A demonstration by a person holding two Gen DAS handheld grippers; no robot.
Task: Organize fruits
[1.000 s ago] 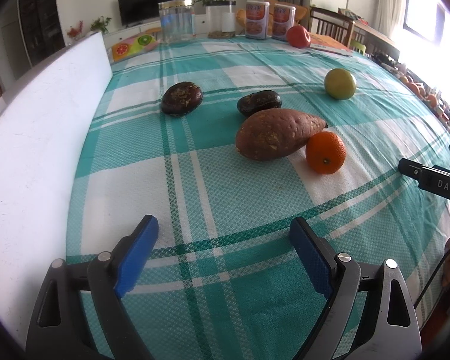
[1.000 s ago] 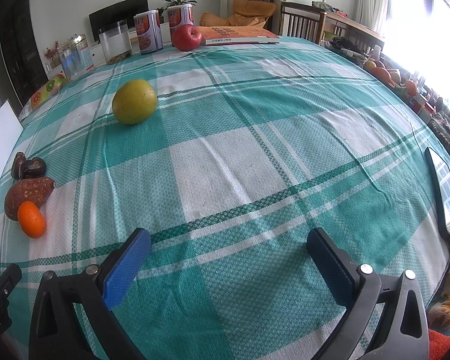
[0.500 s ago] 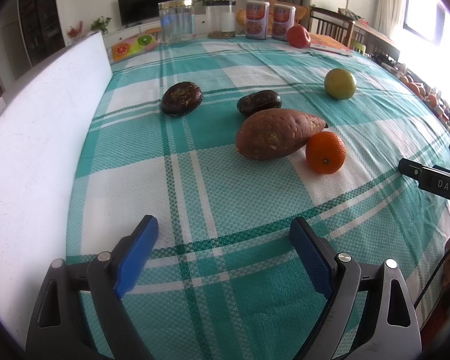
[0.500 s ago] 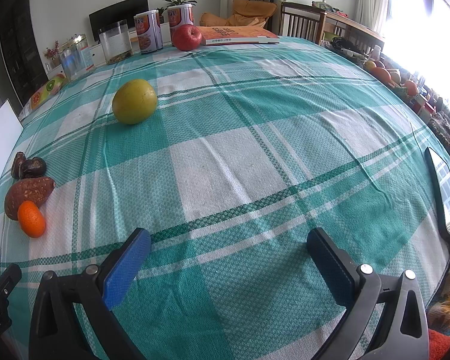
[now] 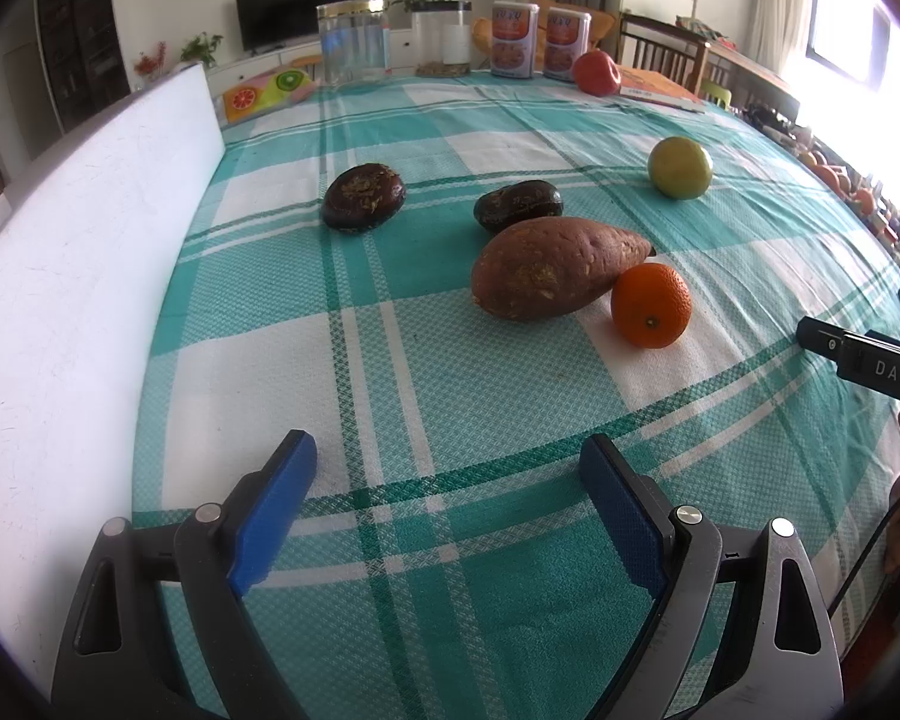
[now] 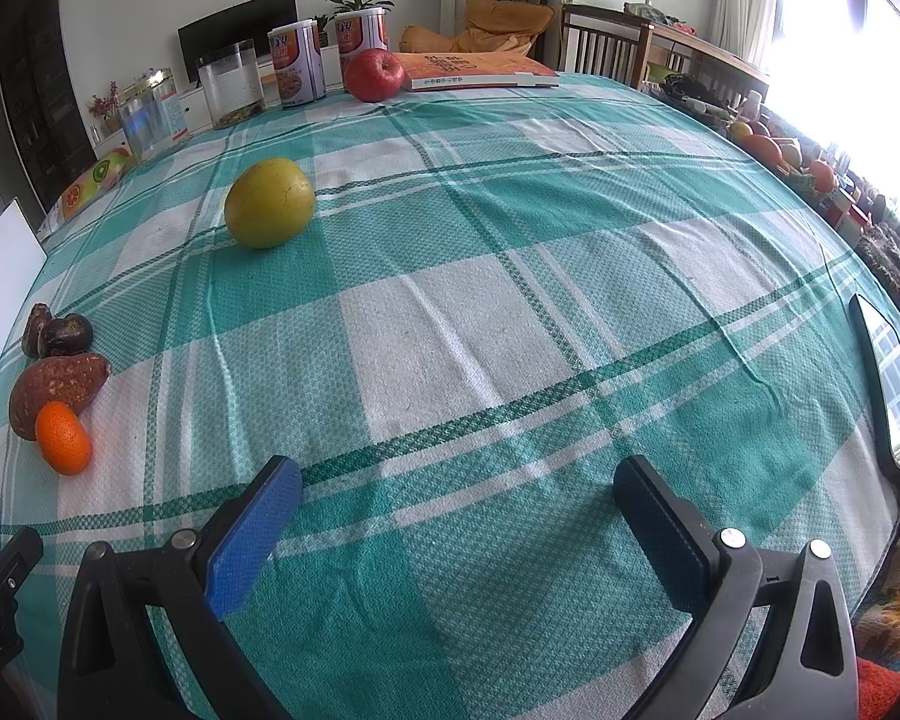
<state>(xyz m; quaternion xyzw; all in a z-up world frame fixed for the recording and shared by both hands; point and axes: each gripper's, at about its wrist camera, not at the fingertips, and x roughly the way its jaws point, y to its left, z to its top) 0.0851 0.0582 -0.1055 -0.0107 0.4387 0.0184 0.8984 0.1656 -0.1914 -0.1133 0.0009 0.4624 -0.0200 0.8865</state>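
Observation:
On the teal checked tablecloth lie two dark brown fruits, a sweet potato and an orange touching its tip. A yellow-green citrus sits farther off, and a red apple rests near the far edge. My left gripper stands open over bare cloth, short of the sweet potato. My right gripper is open too, with nothing between its blue pads; the fruit cluster lies far to its left.
A white board runs along the table's left side. Jars, two cans and an orange book line the far edge. A phone lies at the right edge. Chairs and more fruit stand beyond the right side.

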